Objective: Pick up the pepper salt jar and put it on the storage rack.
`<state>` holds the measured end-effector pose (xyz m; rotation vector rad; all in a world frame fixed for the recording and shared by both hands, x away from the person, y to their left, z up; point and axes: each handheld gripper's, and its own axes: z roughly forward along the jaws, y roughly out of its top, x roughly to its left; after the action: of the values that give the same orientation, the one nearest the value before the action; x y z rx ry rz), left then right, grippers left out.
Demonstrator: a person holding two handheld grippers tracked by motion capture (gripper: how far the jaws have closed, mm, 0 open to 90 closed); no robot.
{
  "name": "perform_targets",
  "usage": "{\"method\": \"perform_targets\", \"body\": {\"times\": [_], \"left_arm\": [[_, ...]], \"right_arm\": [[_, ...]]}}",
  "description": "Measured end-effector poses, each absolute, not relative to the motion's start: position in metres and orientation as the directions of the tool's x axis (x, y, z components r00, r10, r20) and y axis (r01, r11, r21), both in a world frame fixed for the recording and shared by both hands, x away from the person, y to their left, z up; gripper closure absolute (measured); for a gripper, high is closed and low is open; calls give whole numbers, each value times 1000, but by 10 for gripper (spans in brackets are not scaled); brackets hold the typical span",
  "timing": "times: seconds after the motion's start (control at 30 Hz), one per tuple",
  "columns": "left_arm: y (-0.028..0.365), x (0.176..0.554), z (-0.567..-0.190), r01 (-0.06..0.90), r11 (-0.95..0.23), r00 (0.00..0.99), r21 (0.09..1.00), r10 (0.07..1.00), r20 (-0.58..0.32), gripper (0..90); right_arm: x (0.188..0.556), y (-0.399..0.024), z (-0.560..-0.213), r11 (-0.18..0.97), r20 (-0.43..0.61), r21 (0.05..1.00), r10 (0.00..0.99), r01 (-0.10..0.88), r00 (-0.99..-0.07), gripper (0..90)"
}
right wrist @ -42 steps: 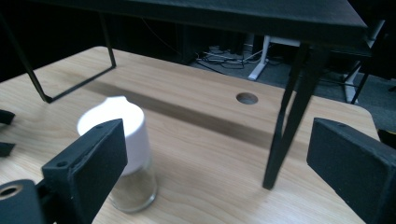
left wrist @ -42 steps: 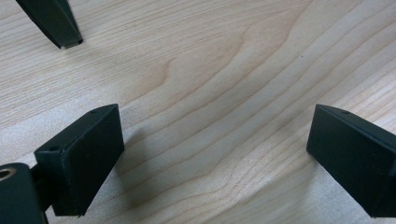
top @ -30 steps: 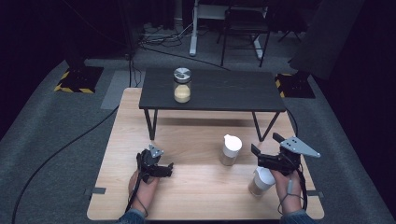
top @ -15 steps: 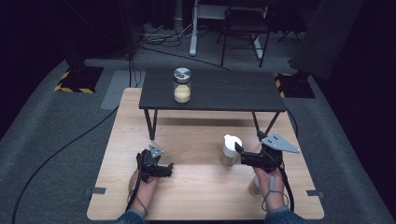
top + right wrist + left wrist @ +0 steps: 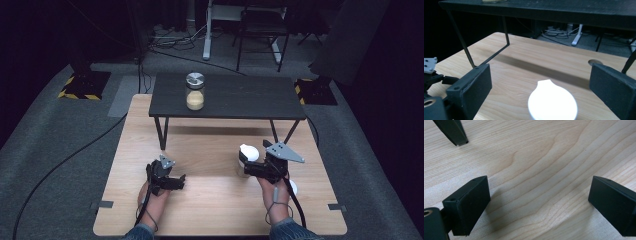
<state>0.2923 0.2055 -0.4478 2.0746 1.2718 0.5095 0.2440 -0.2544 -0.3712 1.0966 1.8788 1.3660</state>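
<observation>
A small container with a white lid (image 5: pixel 248 152) stands on the wooden table (image 5: pixel 215 200), right of its middle. My right gripper (image 5: pixel 246 168) is open and low beside it. In the right gripper view the white lid (image 5: pixel 552 104) sits between and just below the spread jaws of the right gripper (image 5: pixel 540 82), untouched. A second white-topped container (image 5: pixel 293 187) peeks out behind the right hand. My left gripper (image 5: pixel 179 181) rests open on the table at the left. The left gripper (image 5: pixel 539 202) has only bare wood between its jaws.
A low black side table (image 5: pixel 235 97) stands across the far half of the wooden table, carrying a glass jar (image 5: pixel 195 92) with a silver lid and yellowish contents. Its thin black legs (image 5: pixel 466 53) come down in front of both grippers. One leg foot (image 5: pixel 452 132) lies near the left gripper.
My right gripper has moved left and forward from the right-hand container to the white-lidded one near the middle. The left gripper has stayed put.
</observation>
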Motion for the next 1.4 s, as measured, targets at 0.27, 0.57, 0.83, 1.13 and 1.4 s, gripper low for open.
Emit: {"method": "perform_targets", "body": {"times": [0.27,0.57,0.83,1.13,1.4], "left_arm": [[206,292,-448,640,-324,456,697,890,-5,38],[206,292,-448,640,-324,456,697,890,-5,38],[206,292,-448,640,-324,456,697,890,-5,38],[206,292,-448,640,-324,456,697,890,-5,38],[206,292,-448,640,-324,456,697,890,-5,38]], "right_arm": [[239,-233,-374,167,-10,933,897,318,-442,55],[239,-219,-388,174,-34,931,915,320,-401,57],[242,-212,-402,198,-69,927,926,320,-372,59],[243,-208,-419,198,-78,930,931,311,-357,62],[247,-205,-432,218,-98,923,930,317,-355,78]]}}
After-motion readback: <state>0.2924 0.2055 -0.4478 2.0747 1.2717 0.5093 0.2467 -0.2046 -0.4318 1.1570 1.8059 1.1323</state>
